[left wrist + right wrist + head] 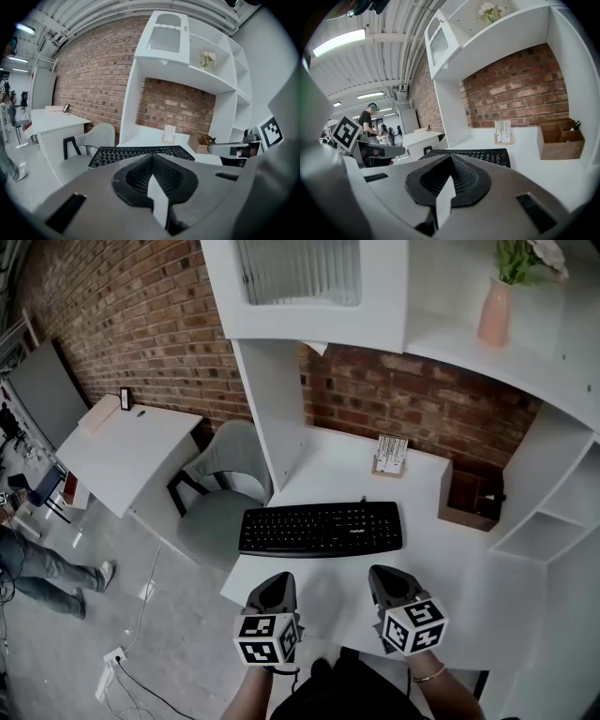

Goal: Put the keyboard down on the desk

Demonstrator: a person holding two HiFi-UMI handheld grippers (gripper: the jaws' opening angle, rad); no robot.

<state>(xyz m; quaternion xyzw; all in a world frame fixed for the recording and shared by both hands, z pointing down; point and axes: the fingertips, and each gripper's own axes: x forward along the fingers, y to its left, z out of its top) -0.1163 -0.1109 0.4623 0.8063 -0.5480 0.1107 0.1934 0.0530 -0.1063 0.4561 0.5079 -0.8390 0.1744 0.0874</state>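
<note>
A black keyboard (321, 528) lies flat on the white desk (431, 559), its left end over the desk's left edge. It shows in the left gripper view (140, 153) and in the right gripper view (471, 155) just beyond the jaws. My left gripper (274, 589) is held near the desk's front edge, shut and empty, a short way in front of the keyboard. My right gripper (386, 583) is beside it, also shut with nothing between its jaws. Neither touches the keyboard.
A small card holder (390, 457) stands at the back of the desk and a wooden organizer box (471, 499) at the right. A grey chair (221, 493) sits left of the desk, next to a second white table (122, 451). A pink vase (495, 311) is on the upper shelf.
</note>
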